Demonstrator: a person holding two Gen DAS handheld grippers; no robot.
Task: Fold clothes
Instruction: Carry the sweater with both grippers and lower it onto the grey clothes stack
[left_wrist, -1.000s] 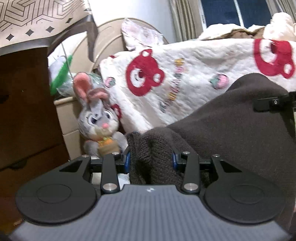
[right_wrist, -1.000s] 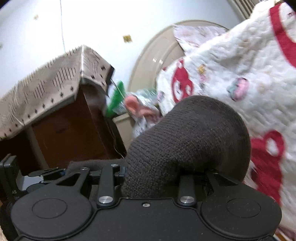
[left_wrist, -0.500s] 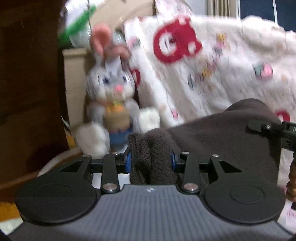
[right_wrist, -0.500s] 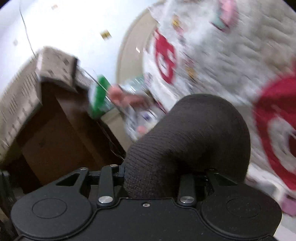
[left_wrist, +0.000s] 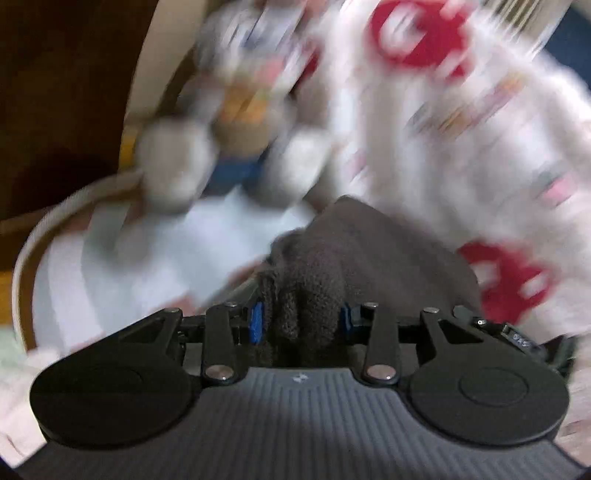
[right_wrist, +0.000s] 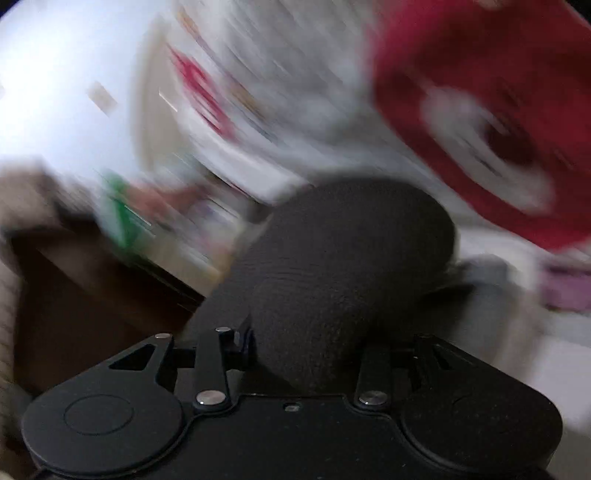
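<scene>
A dark brown knitted garment (left_wrist: 369, 243) is held by both grippers. In the left wrist view my left gripper (left_wrist: 300, 317) is shut on a bunched edge of it, the blue pads (left_wrist: 255, 322) pressing the knit from both sides. The cloth stretches away to the right, where part of the other gripper's black body (left_wrist: 517, 338) shows. In the right wrist view my right gripper (right_wrist: 314, 339) is shut on the same garment (right_wrist: 343, 258), which bulges over the jaws and hides the fingertips. Both views are strongly motion-blurred.
A white quilt with red bear prints (left_wrist: 461, 122) covers the bed behind the garment. A grey plush rabbit (left_wrist: 236, 122) sits at the left, above a round white basin (left_wrist: 110, 266). Dark wooden furniture (right_wrist: 92, 295) stands at the left.
Both grippers have swung downward with the garment still clamped. The rabbit and quilt have slid upward in view, and a white basin has come into the left wrist view. Blur has grown.
</scene>
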